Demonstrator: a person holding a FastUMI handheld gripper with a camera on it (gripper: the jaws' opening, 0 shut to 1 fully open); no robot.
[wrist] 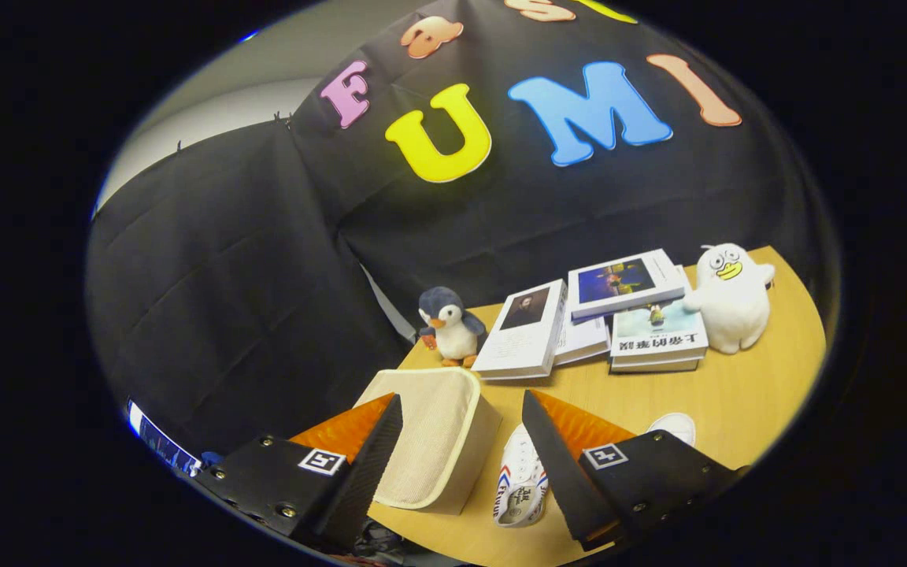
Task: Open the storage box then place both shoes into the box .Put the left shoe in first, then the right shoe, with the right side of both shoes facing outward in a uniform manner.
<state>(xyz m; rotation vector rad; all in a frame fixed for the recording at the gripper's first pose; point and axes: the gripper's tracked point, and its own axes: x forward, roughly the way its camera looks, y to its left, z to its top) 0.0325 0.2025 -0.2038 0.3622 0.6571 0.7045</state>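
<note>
Nothing of the task is looking done yet: the beige fabric storage box with its cream-edged lid (430, 437) is sitting closed on the round pale wooden table (737, 394), so opening it and loading left shoe, then right, all seem to be lying ahead.

Going left to right, the box is lying between the fingers, nearer the left one. The gripper (461, 457) is hovering with its jaws spread wide, pinching nothing. Just right of the box, a white canvas shoe with red and blue stripes (520, 484) is resting on the table between the fingers; beyond the right finger a white rounded toe of a second shoe (674, 427) is peeking out, mostly hidden.

Counting: one box, two shoes, one grey-and-white penguin plush (447, 324), roughly four books in a loose pile (603, 315), and one white duck-billed plush (731, 295).
</note>
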